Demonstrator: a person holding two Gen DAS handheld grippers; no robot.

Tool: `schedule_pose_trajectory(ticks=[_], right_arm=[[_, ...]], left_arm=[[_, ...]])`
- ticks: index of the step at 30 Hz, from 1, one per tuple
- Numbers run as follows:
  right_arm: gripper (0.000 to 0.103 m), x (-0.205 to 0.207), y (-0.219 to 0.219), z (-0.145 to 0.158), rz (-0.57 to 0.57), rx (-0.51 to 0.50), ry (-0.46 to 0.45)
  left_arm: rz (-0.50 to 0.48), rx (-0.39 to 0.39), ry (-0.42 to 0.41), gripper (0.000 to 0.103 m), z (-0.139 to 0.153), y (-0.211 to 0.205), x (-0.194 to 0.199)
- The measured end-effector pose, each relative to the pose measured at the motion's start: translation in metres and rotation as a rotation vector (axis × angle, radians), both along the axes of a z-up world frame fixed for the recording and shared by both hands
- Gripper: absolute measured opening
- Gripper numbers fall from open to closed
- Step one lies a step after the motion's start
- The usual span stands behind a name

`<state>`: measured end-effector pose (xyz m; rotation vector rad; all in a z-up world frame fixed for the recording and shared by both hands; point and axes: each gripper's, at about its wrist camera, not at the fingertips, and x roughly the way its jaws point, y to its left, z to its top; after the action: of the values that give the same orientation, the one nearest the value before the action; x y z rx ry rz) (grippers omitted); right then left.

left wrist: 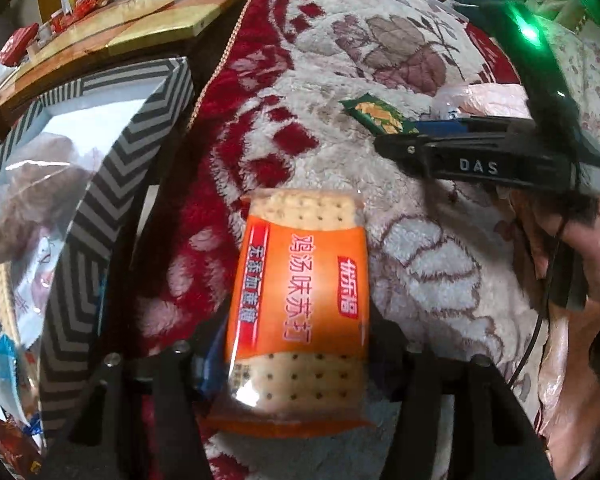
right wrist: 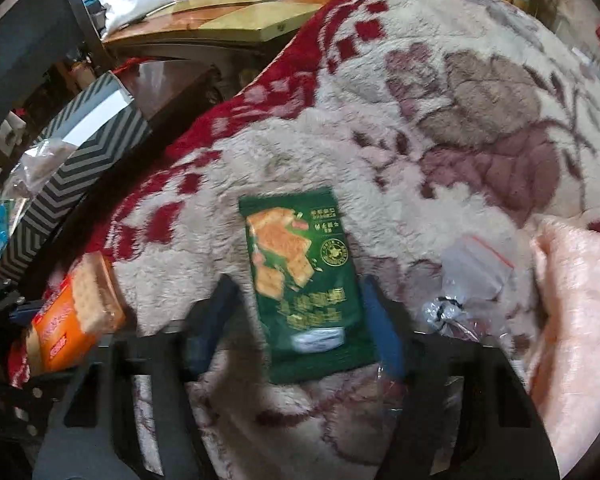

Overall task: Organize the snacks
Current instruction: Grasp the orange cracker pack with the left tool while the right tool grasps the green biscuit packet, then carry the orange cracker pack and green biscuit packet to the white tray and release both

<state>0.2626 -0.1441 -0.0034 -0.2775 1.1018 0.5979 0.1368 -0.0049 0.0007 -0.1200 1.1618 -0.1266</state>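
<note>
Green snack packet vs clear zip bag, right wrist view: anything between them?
No: only bare fleece blanket between the green snack packet and the clear zip bag, in the right wrist view.

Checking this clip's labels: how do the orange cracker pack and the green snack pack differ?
The orange cracker pack shows crackers through clear ends; the green snack pack is opaque with a printed picture. The orange pack sits between the left gripper's fingers, the green between the right gripper's. Both lie on the blanket.

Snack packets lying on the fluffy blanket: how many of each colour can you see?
Orange cracker packet: 1
Green packet: 1
Total: 2
Packets in the striped box are too blurred to count.
</note>
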Motion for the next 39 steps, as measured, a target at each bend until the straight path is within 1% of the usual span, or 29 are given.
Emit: schedule_pose_trajectory(ticks=[3, 6, 7, 9, 13, 18, 21, 23, 26, 29, 33, 39], right_arm=[[0.044, -0.005, -0.003, 0.004, -0.023, 0.019, -0.005], [0.043, -0.017, -0.005, 0.009, -0.044, 0.042, -0.001], [0.043, -0.022, -0.006, 0.011, -0.051, 0.047, -0.007], [0.043, -0.036, -0.009, 0.016, -0.068, 0.052, -0.025], [0.043, -0.072, -0.017, 0.033, -0.106, 0.092, -0.056], [0.043, -0.120, -0.019, 0.053, -0.151, 0.113, -0.113], [0.043, -0.144, -0.023, 0.064, -0.181, 0.138, -0.127], [0.043, -0.154, -0.022, 0.067, -0.193, 0.152, -0.123], [0.043, -0.168, -0.016, 0.070, -0.197, 0.171, -0.117], [0.043, -0.180, -0.010, 0.075, -0.202, 0.224, -0.097], [0.043, -0.187, 0.011, 0.077, -0.169, 0.213, -0.093], [0.043, -0.193, 0.037, 0.085, -0.130, 0.226, -0.087]], left_arm=[[0.032, -0.040, 0.015, 0.064, 0.000, 0.005, 0.005], [0.057, -0.070, 0.014, 0.063, 0.001, 0.008, 0.005], [0.055, -0.065, 0.009, 0.058, 0.001, 0.008, 0.004], [0.042, -0.031, -0.010, 0.056, 0.002, 0.004, -0.001], [0.034, -0.006, -0.035, 0.056, 0.010, 0.004, -0.012], [0.039, 0.043, -0.104, 0.056, 0.032, 0.005, -0.037], [0.051, 0.057, -0.135, 0.056, 0.045, 0.010, -0.052], [0.067, 0.071, -0.147, 0.056, 0.053, 0.016, -0.059], [0.094, 0.063, -0.155, 0.056, 0.061, 0.027, -0.071], [0.116, 0.063, -0.161, 0.056, 0.067, 0.039, -0.080], [0.147, 0.064, -0.181, 0.056, 0.076, 0.058, -0.089], [0.198, 0.077, -0.211, 0.056, 0.090, 0.086, -0.095]])
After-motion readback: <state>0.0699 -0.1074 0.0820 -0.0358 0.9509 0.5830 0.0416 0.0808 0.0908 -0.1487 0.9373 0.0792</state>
